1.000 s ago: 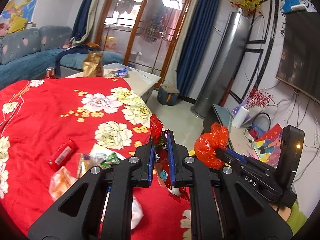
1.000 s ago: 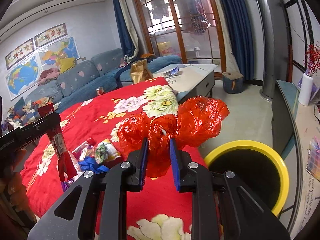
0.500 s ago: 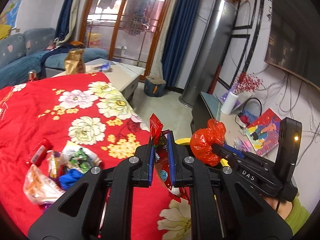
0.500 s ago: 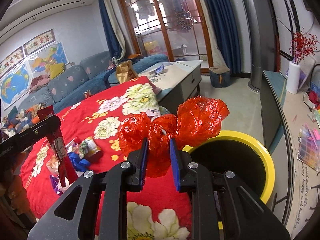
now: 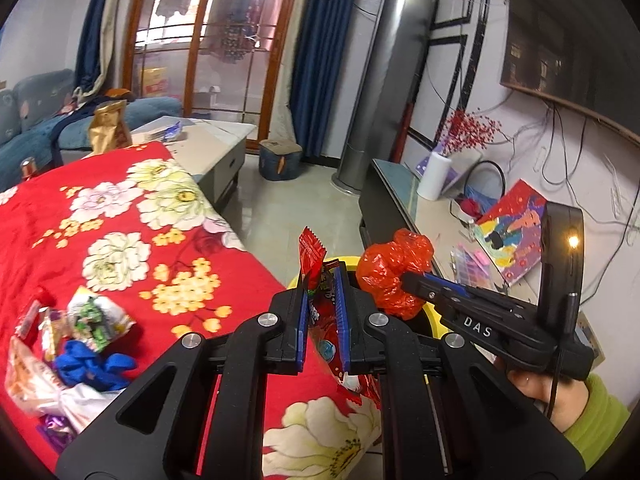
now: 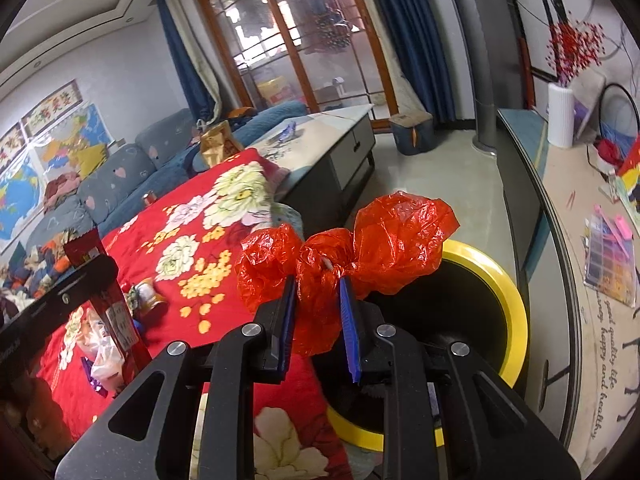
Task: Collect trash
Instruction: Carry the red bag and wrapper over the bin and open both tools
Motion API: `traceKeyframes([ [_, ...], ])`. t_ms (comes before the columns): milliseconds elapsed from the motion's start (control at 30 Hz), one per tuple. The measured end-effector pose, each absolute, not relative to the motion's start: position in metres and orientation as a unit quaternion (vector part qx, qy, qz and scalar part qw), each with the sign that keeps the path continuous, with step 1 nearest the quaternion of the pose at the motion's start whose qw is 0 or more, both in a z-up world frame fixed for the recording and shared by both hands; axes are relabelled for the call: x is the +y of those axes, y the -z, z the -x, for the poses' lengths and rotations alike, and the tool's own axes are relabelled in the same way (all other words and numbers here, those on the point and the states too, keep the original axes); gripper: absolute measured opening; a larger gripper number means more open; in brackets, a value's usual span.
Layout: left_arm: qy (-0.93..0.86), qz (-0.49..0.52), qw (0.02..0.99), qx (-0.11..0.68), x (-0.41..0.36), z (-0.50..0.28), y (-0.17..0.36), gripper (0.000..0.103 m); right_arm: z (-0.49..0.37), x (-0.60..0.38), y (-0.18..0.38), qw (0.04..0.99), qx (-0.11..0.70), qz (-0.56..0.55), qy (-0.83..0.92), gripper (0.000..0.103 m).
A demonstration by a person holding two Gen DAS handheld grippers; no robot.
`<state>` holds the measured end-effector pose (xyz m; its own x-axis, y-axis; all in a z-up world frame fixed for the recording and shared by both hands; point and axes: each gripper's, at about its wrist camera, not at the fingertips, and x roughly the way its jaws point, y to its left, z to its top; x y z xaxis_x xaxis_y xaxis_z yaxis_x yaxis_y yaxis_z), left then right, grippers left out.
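Trash is in both of your grippers and more lies on the red floral cloth [image 5: 120,208].

From the left wrist view: your left gripper [image 5: 322,316] is clamped on a red snack wrapper [image 5: 316,276], which stands up between the blue pads and trails down below them. Just past it you can see the rim of the yellow bin [image 5: 430,316], mostly hidden by the grippers. Your right gripper [image 5: 404,280] reaches in from the right, clamped on a crumpled red plastic bag [image 5: 394,272]. A pile of wrappers [image 5: 72,340] lies at the left on the cloth, not yet collected. The risk here: the wrapper hangs over the cloth edge rather than clearly over the bin mouth, so letting go now could drop it on the cloth or the floor.

From the right wrist view: your right gripper [image 6: 318,308] pinches the red plastic bag [image 6: 360,248] at its waist, with the lobes bulging either side. The yellow bin [image 6: 504,292] sits just beyond and below, its dark mouth open. The bag's left lobe overhangs the cloth side, and the light film may cling to the pads or drift as it falls, so it could catch the rim and tumble outside.
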<state>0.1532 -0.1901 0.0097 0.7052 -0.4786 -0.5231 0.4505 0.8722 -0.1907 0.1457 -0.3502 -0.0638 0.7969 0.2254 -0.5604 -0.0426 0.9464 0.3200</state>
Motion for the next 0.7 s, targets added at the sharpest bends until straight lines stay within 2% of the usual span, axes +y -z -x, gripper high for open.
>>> traceKeyframes([
  [567,0.262,0.006,0.913,0.313,-0.24,-0.191,0.021,0.007,-0.155,-0.392,0.105,0.91,0.357,-0.2,-0.064,0.021],
  [667,0.267,0.002,0.91,0.318,-0.246,-0.196,0.026,0.009,-0.157,-0.394,0.113,0.905,0.368,-0.199,-0.067,0.027],
  [700,0.266,0.001,0.909,0.32,-0.248,-0.199,0.028,0.015,-0.158,-0.395,0.115,0.904,0.372,-0.198,-0.065,0.034],
])
